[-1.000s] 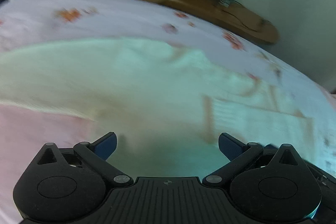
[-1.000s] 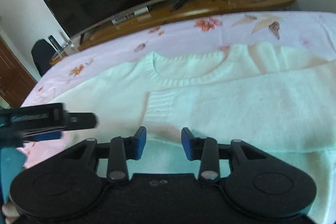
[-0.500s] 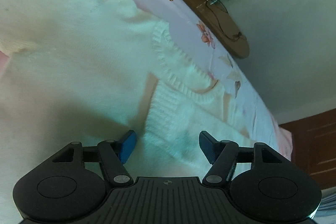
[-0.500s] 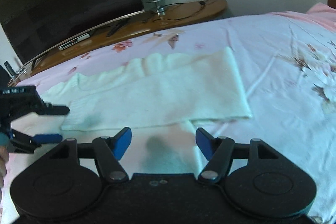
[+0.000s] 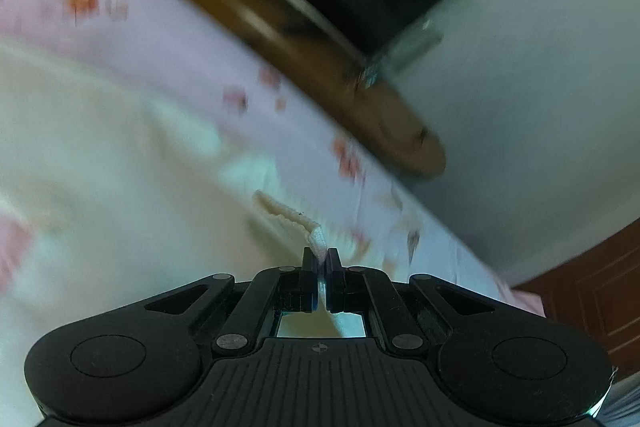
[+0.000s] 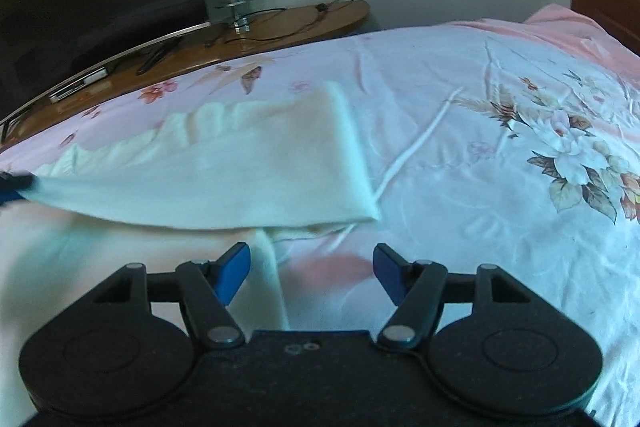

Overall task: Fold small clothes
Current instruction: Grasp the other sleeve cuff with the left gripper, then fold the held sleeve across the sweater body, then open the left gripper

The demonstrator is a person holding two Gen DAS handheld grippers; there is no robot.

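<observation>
Sweater lies lengthwise left-right; left tongs pinch its cuff, right tongs spread.

Soft daylight, left wrist view smeared by motion blur (right one mostly sharp), fisheye-bent edges

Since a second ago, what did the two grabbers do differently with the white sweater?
The left gripper, open half a second ago, has shut its jaws on the cuff of the white sweater and is lifting that sleeve. The right gripper has opened wider and holds nothing. The sweater still lies on the floral bedsheet.
</observation>
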